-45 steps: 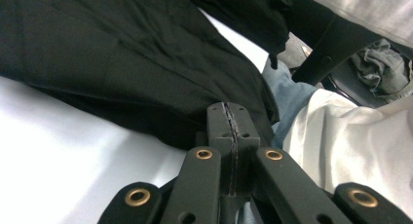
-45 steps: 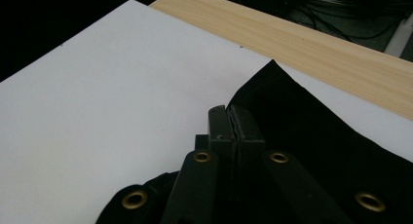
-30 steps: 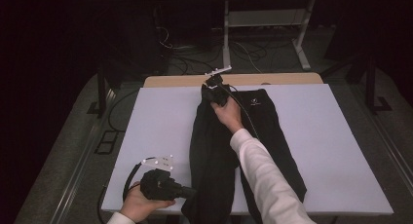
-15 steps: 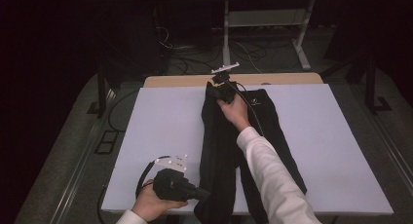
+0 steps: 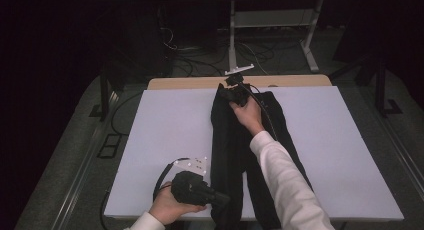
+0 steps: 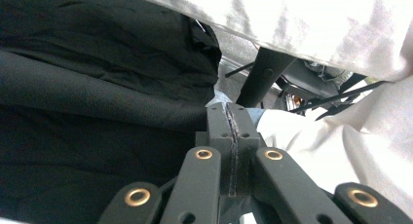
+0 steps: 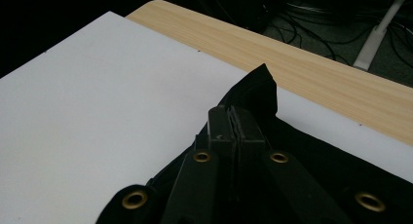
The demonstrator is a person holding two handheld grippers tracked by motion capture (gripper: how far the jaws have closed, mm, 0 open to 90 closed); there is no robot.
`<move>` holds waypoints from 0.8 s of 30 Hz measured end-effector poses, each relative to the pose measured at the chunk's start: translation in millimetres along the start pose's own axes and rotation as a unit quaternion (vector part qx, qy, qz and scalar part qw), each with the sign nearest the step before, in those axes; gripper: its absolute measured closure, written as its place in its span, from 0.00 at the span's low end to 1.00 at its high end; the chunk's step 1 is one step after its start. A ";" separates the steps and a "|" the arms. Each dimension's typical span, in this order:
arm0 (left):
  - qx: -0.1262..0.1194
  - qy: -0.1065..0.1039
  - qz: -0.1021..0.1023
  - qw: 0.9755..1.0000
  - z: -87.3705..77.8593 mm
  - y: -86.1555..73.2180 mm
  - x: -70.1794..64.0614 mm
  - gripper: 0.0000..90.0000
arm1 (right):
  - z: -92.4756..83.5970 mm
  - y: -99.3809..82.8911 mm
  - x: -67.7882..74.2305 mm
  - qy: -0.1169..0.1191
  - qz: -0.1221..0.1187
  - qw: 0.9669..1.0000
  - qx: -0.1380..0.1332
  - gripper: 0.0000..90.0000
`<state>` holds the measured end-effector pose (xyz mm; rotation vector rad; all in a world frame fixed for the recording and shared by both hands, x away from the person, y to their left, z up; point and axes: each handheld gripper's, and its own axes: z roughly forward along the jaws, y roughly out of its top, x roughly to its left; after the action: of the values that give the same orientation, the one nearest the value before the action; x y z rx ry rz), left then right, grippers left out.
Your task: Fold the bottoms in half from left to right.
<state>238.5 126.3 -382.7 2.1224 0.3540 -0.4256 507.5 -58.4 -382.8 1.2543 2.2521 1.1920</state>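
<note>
A long black garment (image 5: 232, 140) lies lengthwise down the middle of the white table top (image 5: 165, 125). My left gripper (image 5: 222, 198) is at the garment's near left edge by the table's front. Its jaws are pressed together, and a thick fold of the black cloth (image 6: 97, 63) runs up to the tips of my left gripper (image 6: 229, 119). My right gripper (image 5: 226, 95) is at the far end, shut on the garment's far corner. That corner (image 7: 258, 85) pokes out past the closed tips of my right gripper (image 7: 233, 118).
A strip of bare wood (image 5: 190, 83) edges the table's far side. Behind it stand a white desk frame (image 5: 310, 45) and cables on the dark floor. The person's white sleeve (image 5: 285, 180) crosses the garment's right half. The white top is bare on both sides.
Both hands have moved to the right. The garment's left edge has come over with them, so the cloth now lies narrower and further right.
</note>
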 end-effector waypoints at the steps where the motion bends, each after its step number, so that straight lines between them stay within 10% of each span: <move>1: 0.000 0.000 0.000 1.000 1.6 0.9 -0.3 0.99 | -0.8 -0.4 -1.0 0.000 -0.001 1.000 -0.001 0.97; 24: -0.008 -0.020 0.010 1.000 26.4 18.5 -2.6 0.99 | -24.6 -10.1 -29.1 -0.019 0.012 1.000 -0.008 0.97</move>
<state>239.2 94.0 -381.7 2.0967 0.3121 -0.4513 503.8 -97.5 -379.4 1.2904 2.2022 1.1836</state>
